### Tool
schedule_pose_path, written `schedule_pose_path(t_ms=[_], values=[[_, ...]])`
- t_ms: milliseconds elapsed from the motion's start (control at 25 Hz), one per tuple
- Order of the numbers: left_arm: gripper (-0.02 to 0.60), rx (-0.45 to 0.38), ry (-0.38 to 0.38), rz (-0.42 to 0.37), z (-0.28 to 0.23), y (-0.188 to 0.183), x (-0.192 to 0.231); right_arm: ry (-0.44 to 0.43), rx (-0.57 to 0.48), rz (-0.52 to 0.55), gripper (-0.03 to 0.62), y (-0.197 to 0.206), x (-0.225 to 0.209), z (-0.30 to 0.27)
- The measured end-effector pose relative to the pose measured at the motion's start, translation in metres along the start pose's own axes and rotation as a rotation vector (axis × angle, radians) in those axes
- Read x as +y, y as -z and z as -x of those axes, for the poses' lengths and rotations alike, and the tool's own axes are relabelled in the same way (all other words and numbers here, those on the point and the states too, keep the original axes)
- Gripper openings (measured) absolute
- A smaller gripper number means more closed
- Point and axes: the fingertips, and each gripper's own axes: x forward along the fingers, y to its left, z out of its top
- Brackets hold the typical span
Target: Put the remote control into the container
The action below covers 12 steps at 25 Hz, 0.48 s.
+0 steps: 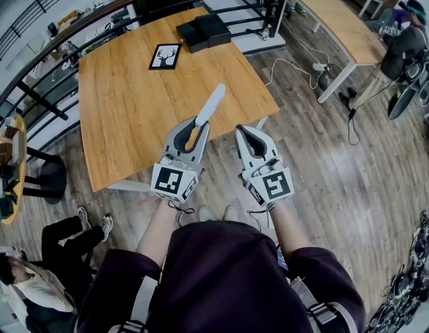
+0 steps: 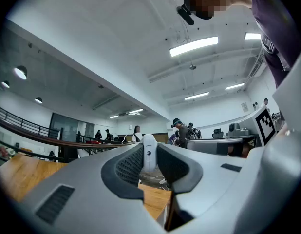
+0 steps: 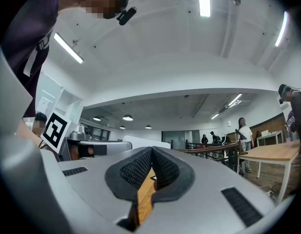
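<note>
Head view: the left gripper (image 1: 195, 132) is clamped on the one white remote control (image 1: 211, 105), which juts over the table's (image 1: 124, 123) near edge, well apart from the one black container (image 1: 204, 31) at the far edge, and is best carried level until above it. Left gripper view: both pads press the remote's sides. Right gripper view: the right gripper (image 3: 151, 161), second of two, has its jaws together on nothing.

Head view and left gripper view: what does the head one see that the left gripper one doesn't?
Only the head view shows the black container and the deer picture at the far end of the table. Only the left gripper view shows the ceiling lights and people standing far off. Both show the left gripper clamped on the white remote control.
</note>
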Motion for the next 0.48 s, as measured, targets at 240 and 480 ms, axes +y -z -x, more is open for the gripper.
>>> schedule_pose_path(t_ms=[240, 480], values=[[0.092, 0.006, 0.011, 0.001, 0.005, -0.002, 0.002, 0.009, 0.008, -0.005, 0.018, 0.001, 0.007, -0.003], [0.092, 0.001, 0.031, 0.010, 0.017, 0.002, 0.014, 0.035, 0.015, -0.005, 0.018, 0.006, 0.022, -0.009]])
